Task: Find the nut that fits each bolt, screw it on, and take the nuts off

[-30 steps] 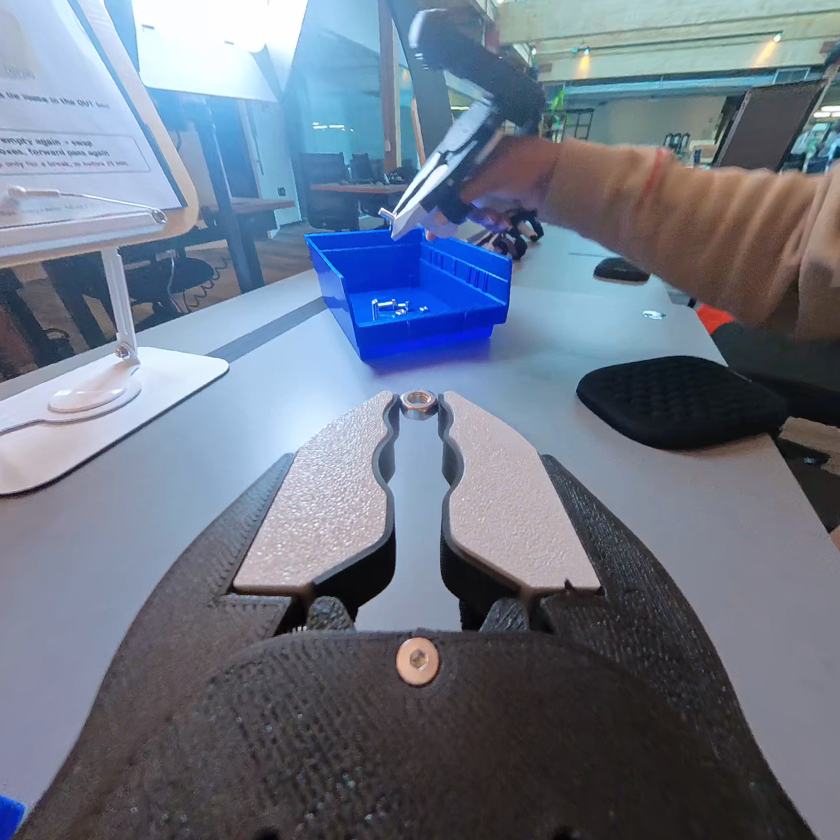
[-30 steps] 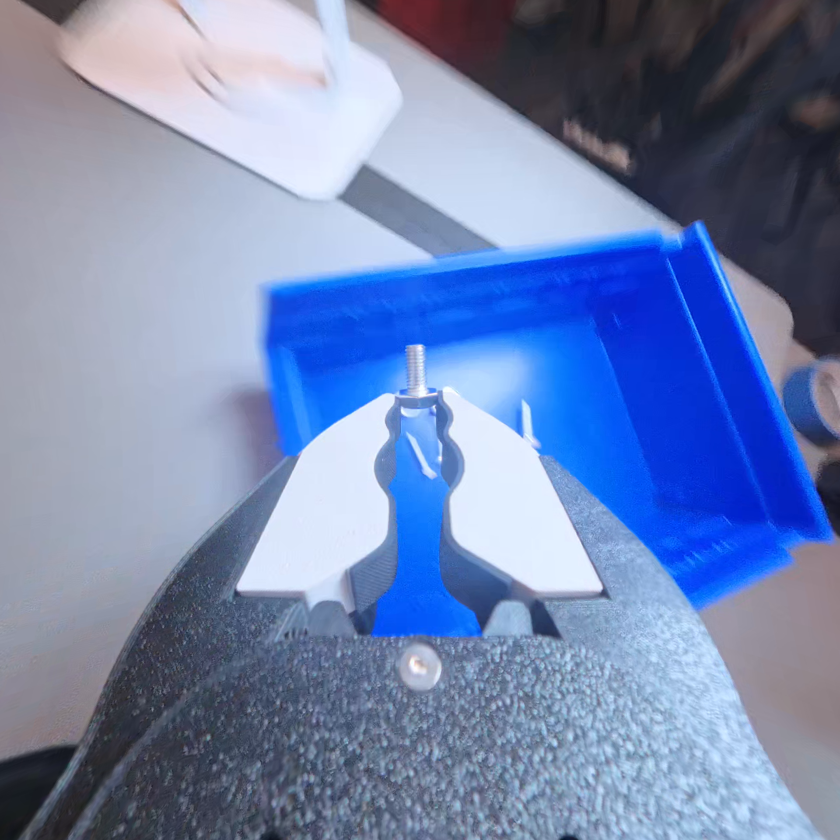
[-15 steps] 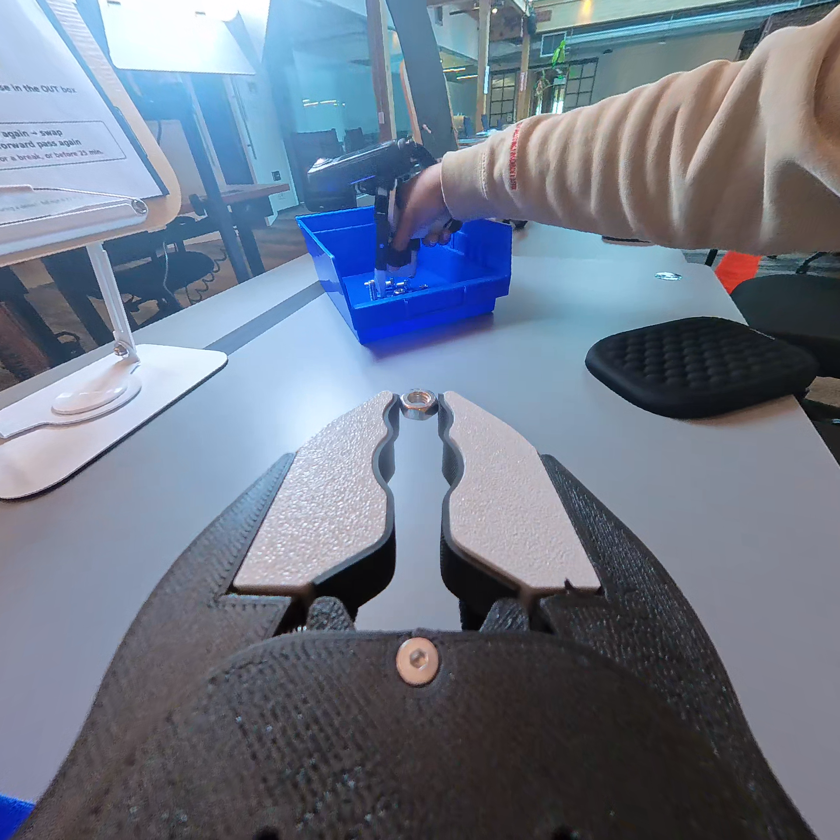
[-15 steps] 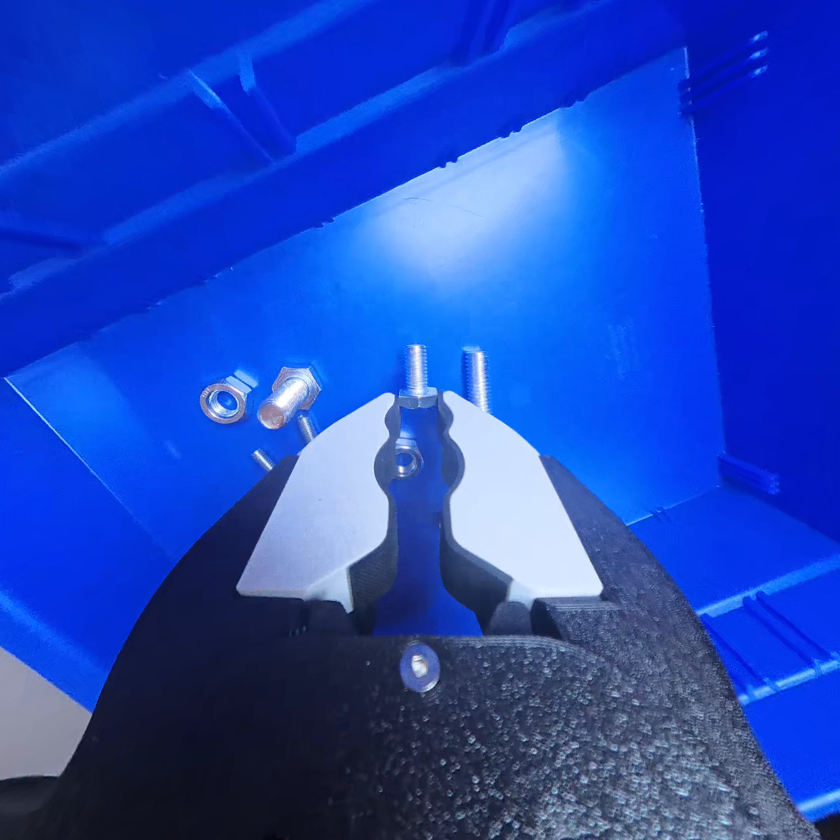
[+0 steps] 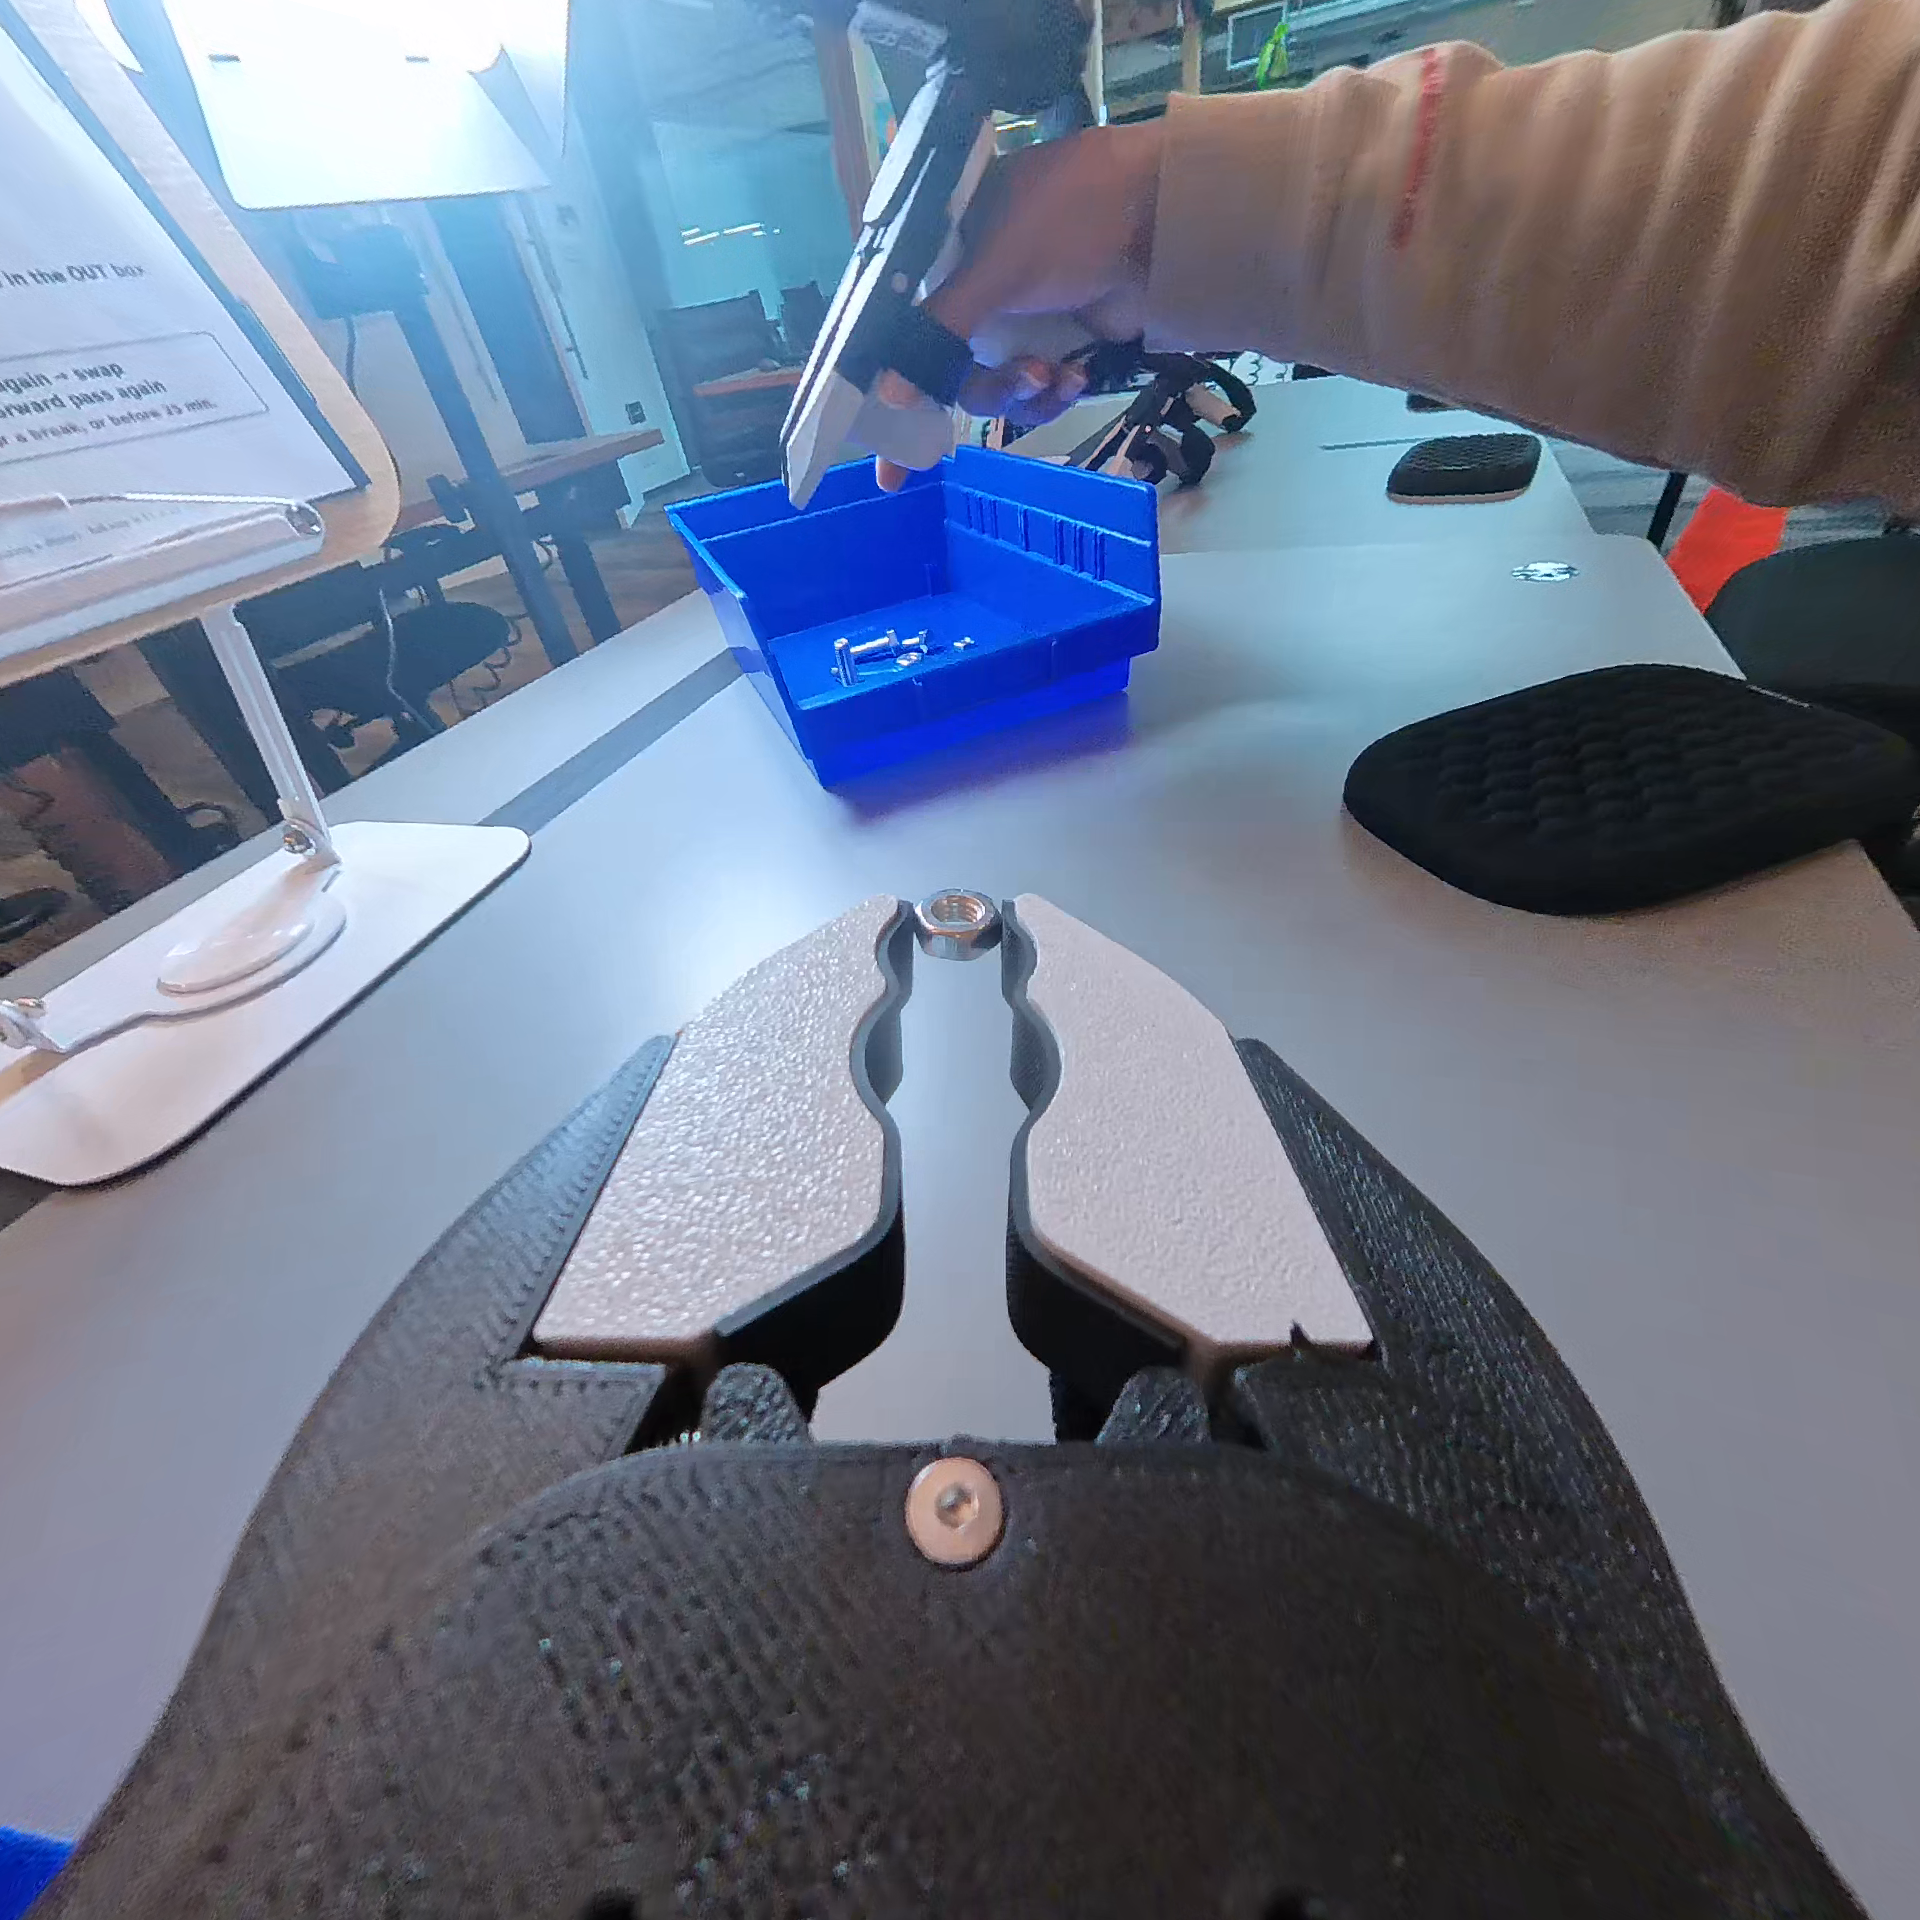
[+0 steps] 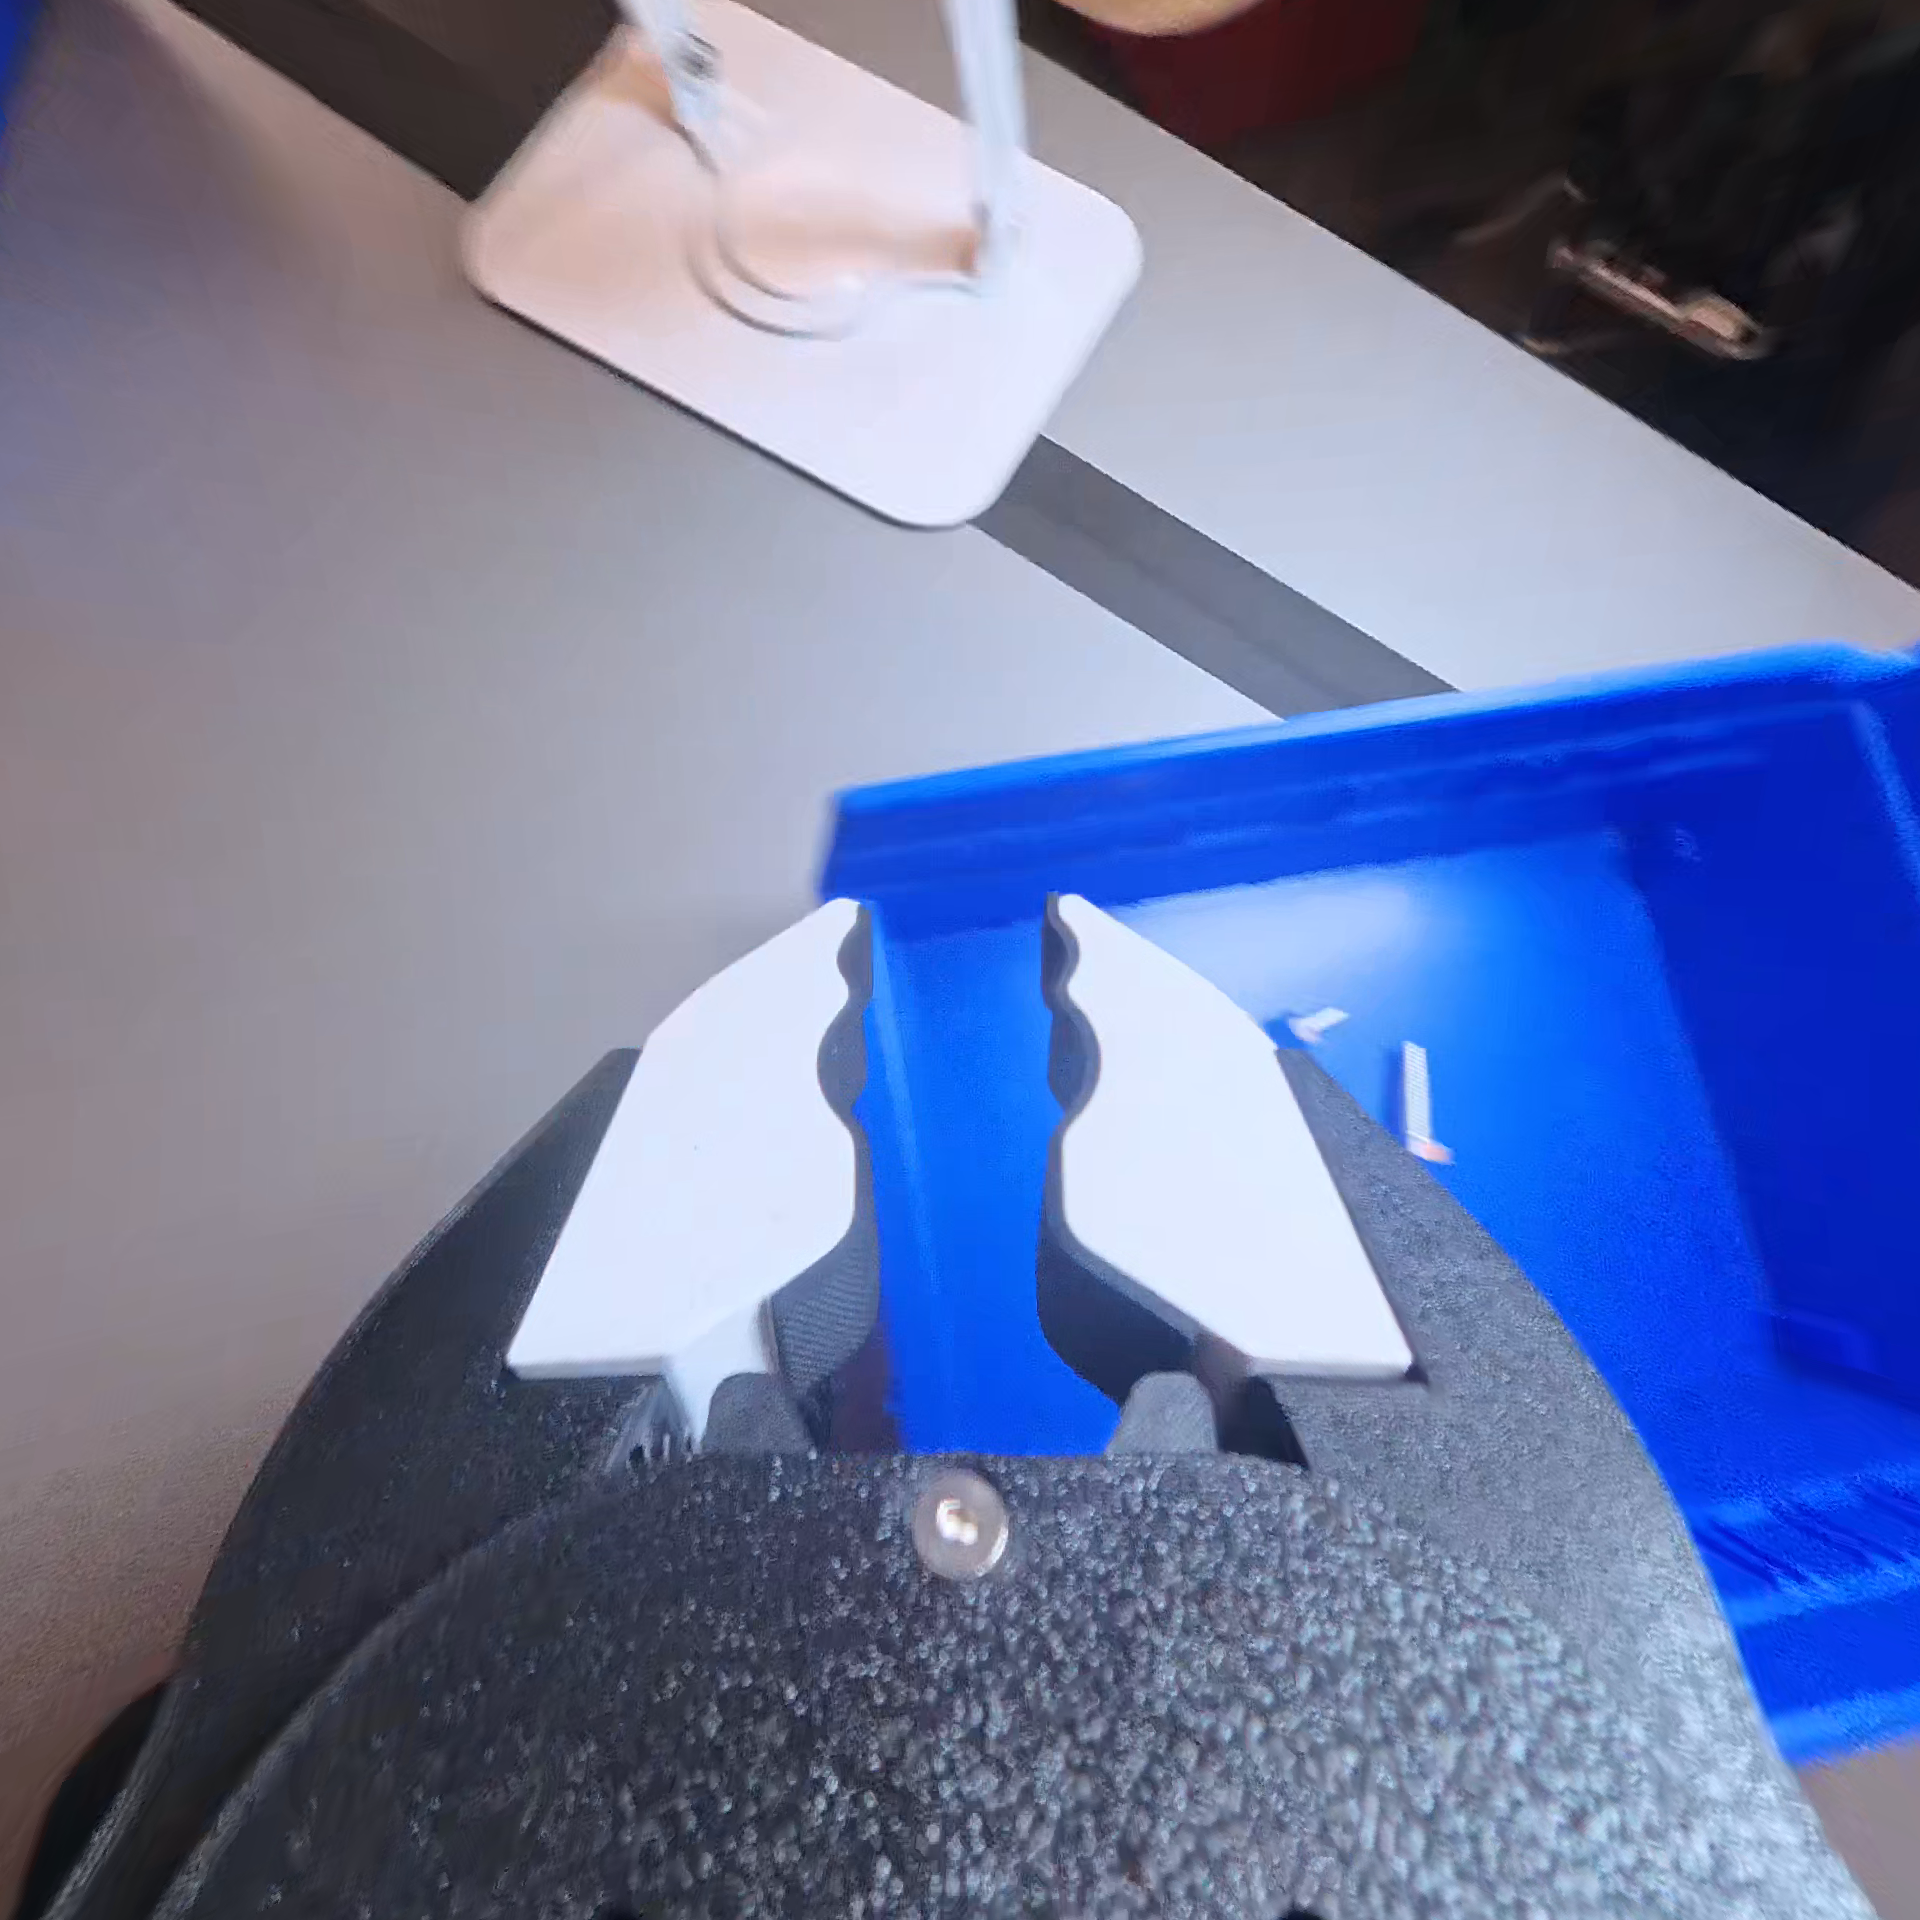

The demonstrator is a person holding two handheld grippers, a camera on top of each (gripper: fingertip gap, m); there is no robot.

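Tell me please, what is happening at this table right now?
A person holds a gripper in each hand and is matching nuts to bolts. The left gripper grips a steel hex nut at its tips, low over the grey table. The right gripper hangs over the edge of the blue bin with its jaws open and empty. Loose bolts and nuts lie inside the bin.

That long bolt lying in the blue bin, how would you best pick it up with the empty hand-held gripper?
Probably by its threaded shank, near the middle. The bolt lies flat on the floor of the blue bin, so the right hand-held gripper, open and empty, should come straight down from above, fingers either side across its length. The bin walls block any sideways approach.
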